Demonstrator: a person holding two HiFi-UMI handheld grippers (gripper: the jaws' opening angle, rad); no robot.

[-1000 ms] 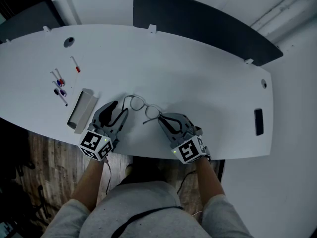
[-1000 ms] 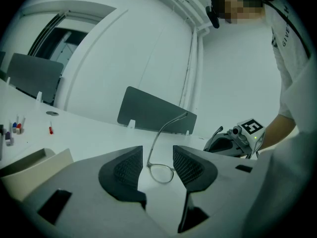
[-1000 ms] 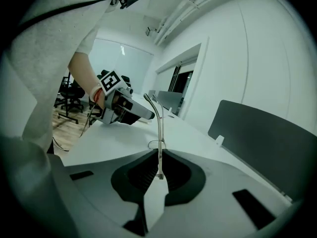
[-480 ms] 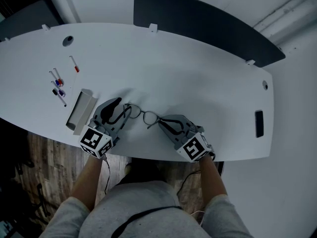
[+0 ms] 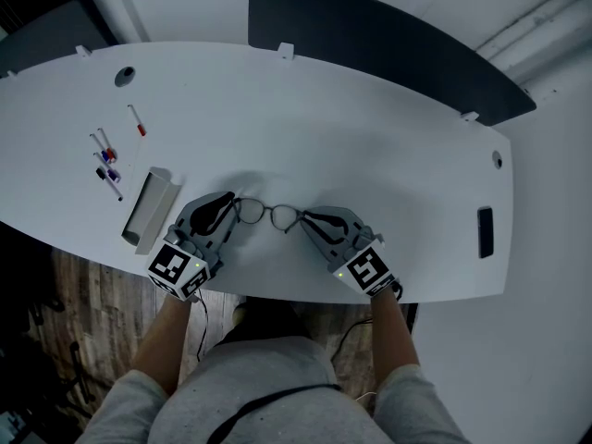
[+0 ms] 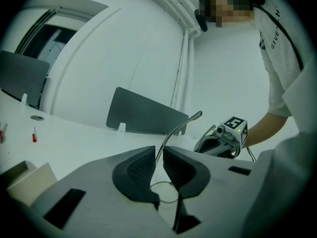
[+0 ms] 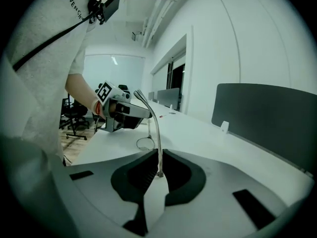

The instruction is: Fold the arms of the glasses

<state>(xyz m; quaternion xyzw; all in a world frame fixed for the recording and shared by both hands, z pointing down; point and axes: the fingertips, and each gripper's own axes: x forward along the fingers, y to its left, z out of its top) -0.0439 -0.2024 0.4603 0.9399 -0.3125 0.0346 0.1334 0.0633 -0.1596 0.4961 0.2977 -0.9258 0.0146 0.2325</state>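
Thin wire-rimmed glasses (image 5: 268, 214) hang just above the white table (image 5: 351, 137) near its front edge, held level between both grippers. My left gripper (image 5: 229, 211) has just been closing and now pinches the glasses' left arm (image 6: 174, 131) between its pads, with a lens (image 6: 163, 193) showing below the jaws. My right gripper (image 5: 307, 221) is shut on the other arm (image 7: 156, 143), which rises out of its jaws and curves toward the left gripper (image 7: 124, 113). A lens (image 7: 145, 144) shows beyond the right jaws.
A grey open box (image 5: 148, 209) lies left of my left gripper, with several markers (image 5: 109, 155) beyond it. A dark partition (image 5: 388, 49) stands at the table's far edge. A black flat object (image 5: 486, 229) lies at the right end. The person's arms reach in from below.
The glasses have swung from slanted to level between the grippers. The left gripper's jaws have closed onto the left arm. The right gripper has rolled a little while keeping its hold.
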